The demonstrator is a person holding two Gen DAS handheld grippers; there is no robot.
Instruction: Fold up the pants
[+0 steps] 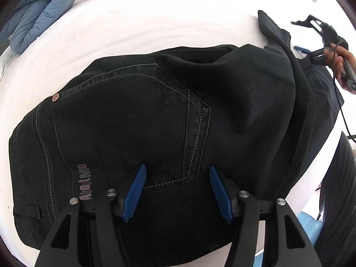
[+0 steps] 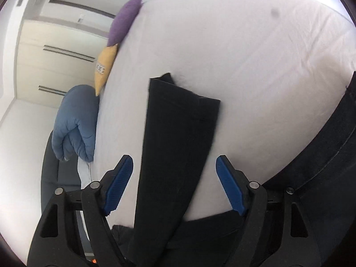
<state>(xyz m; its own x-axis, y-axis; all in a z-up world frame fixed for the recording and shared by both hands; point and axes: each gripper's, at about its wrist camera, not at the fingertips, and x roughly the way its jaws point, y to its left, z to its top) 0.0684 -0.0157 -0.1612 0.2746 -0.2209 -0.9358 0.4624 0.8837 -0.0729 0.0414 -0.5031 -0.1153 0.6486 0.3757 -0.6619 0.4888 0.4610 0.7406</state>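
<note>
Currently black denim pants (image 1: 155, 115) lie on white bed sheet (image 1: 133, 22); left gripper (image 1: 177, 189) and right gripper (image 2: 174, 184) both wide open, empty. Bare sheet beyond leg hems (image 2: 184, 93).

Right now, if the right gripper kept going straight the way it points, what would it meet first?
Probably the black pant leg, which runs between the open right gripper fingers; depth is unclear, so the gap cannot be judged.

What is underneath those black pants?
The black pants lie on a white bed sheet, which shows all around them. Whatever is directly beneath the fabric is covered, so only the surrounding sheet can be confirmed.
</note>
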